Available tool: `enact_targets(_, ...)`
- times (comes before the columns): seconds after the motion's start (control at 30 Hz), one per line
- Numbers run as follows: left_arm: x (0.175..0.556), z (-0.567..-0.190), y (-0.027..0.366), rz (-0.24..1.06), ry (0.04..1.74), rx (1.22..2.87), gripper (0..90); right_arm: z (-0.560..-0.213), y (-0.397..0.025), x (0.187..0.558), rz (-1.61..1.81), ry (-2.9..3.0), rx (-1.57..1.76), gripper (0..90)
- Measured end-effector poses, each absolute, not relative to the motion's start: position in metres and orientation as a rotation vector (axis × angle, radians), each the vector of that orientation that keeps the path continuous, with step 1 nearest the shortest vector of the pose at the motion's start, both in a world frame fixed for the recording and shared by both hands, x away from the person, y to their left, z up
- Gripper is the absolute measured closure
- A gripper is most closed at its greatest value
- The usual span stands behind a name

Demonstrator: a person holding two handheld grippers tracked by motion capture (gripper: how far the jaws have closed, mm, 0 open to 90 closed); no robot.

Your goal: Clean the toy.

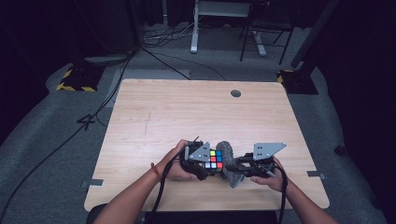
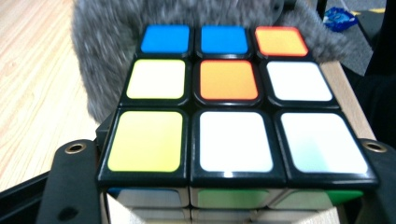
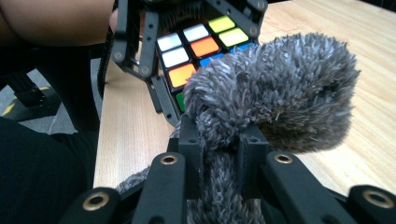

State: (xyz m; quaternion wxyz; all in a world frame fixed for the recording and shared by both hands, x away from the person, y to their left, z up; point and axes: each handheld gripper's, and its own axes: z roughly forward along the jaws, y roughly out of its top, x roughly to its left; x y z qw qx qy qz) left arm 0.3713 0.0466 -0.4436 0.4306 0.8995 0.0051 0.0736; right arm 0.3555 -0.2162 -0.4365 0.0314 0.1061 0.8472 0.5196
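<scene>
Grey and fluffy, the duster cloth (image 3: 273, 100) is pinched in the nearly closed jaws of the right gripper (image 3: 219, 149) and pressed against the puzzle cube (image 1: 215, 159), which the left gripper (image 1: 198, 161) clamps just above the near edge of the wooden counter (image 1: 187, 112). The cloth looks soft, light and floppy, so a bunched fold is the sensible place to grip it. The cube seems rigid with slick stickered faces, best squeezed across two opposite sides.

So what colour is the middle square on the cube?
Orange, clearest in the left gripper view.
</scene>
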Motion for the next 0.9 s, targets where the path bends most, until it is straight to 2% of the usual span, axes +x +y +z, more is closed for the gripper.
enact_targets(0.27, 0.373, -0.440, 0.047, 0.208, 0.030, 2.230, 33.5, -0.433, -0.216, 0.357, 1.565, 2.598, 0.346, 76.5)
enact_targets(0.57, 0.373, -0.435, 0.050, 0.189, 0.055, 2.185, 33.6, -0.448, -0.210, 0.358, 1.477, 2.679, 0.360, 76.4)
enact_targets(0.9, 0.377, -0.439, 0.050, 0.186, 0.111, 2.167, 33.1, -0.434, -0.218, 0.353, 1.622, 2.605, 0.322, 76.4)
